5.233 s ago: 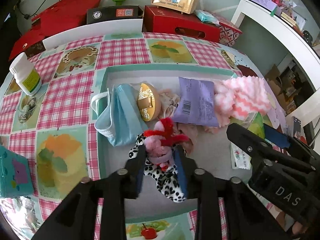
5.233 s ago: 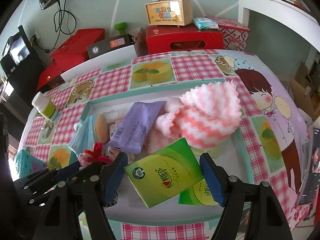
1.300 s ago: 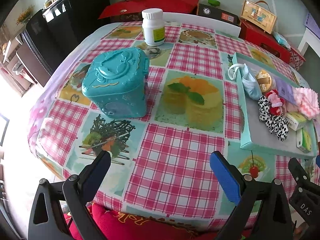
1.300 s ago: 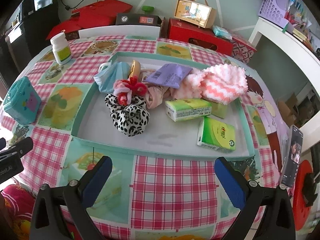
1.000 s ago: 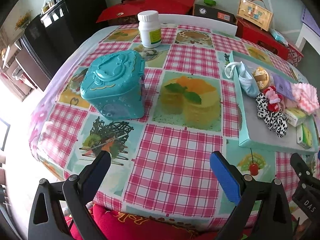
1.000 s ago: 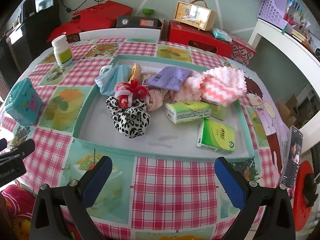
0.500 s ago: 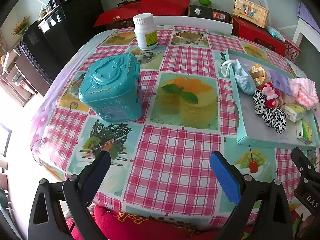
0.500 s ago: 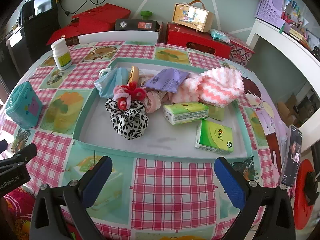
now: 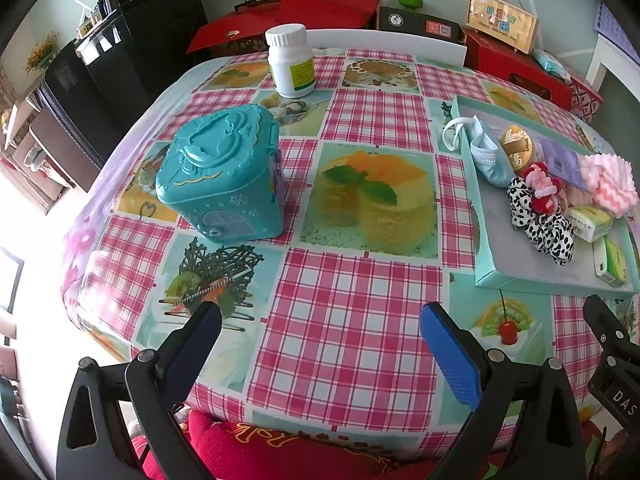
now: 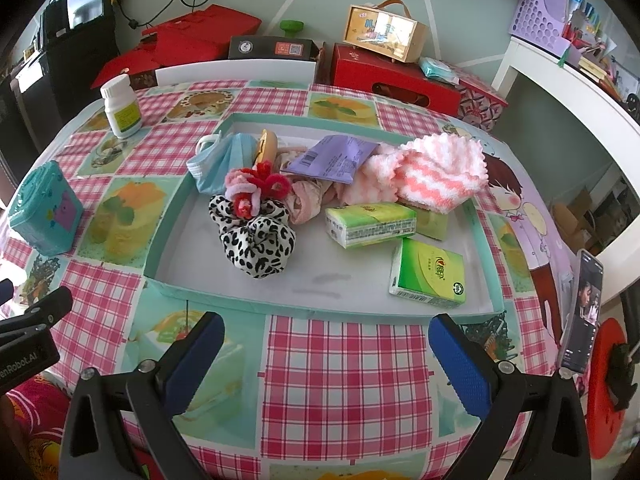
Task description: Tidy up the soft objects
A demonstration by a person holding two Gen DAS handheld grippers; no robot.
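Observation:
A teal tray [image 10: 168, 280] on the checked table holds the soft things: a leopard scrunchie [image 10: 256, 242] with a pink and red one [image 10: 250, 188] on it, a blue face mask [image 10: 218, 162], a pink knitted cloth [image 10: 436, 172], a purple packet [image 10: 332, 160] and green tissue packs [image 10: 428, 274]. The tray also shows in the left wrist view [image 9: 516, 278] at the right. My right gripper [image 10: 326, 348] is open and empty at the table's near edge, in front of the tray. My left gripper [image 9: 320, 340] is open and empty at the near edge, left of the tray.
A teal plastic box [image 9: 220, 176] stands on the left part of the table. A white pill bottle [image 9: 290, 60] stands at the back left. Red boxes [image 10: 394, 76] and a small case [image 10: 384, 34] sit behind the table. A phone [image 10: 582, 312] stands at the right edge.
Both grippers let go of the scrunchie and the tissue pack and drew back from the tray to the table's near edge. In the last second they only drifted slightly.

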